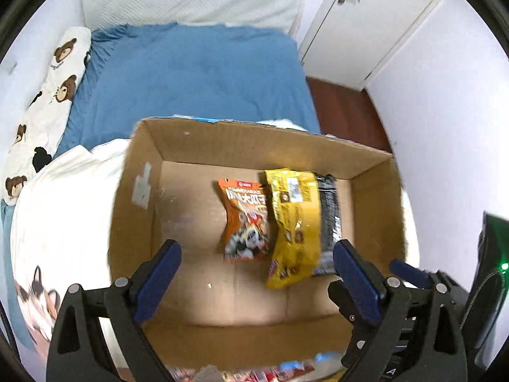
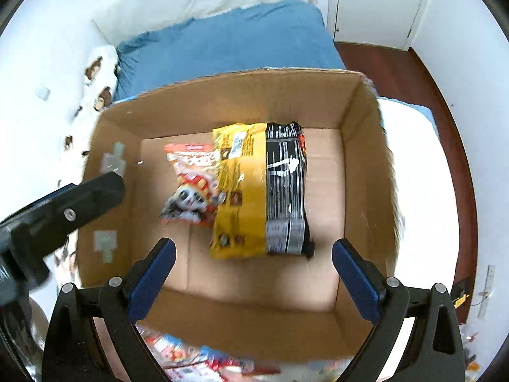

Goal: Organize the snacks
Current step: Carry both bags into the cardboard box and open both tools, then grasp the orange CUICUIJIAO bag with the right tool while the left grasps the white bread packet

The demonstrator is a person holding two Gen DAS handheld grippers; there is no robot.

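An open cardboard box [image 1: 136, 210] [image 2: 366, 159] sits on the bed. Inside lie an orange snack bag [image 1: 243, 219] [image 2: 191, 181], a yellow snack bag [image 1: 296, 222] [image 2: 238, 191] overlapping it, and a black packet [image 1: 329, 216] [image 2: 284, 184] under the yellow bag's right side. My left gripper [image 1: 256, 253] is open and empty above the box's near side. My right gripper [image 2: 254, 251] is open and empty above the box too. More snack packets [image 2: 197, 359] [image 1: 254, 372] lie blurred in front of the box's near wall.
The box rests on a white blanket [image 1: 63, 207] over a blue sheet [image 1: 197, 73]. A bear-print pillow [image 1: 47, 102] lies along the left. The left gripper's body [image 2: 60, 210] shows at the left of the right wrist view. Dark wood floor [image 2: 397, 67] and a white door [image 1: 350, 25] lie to the right.
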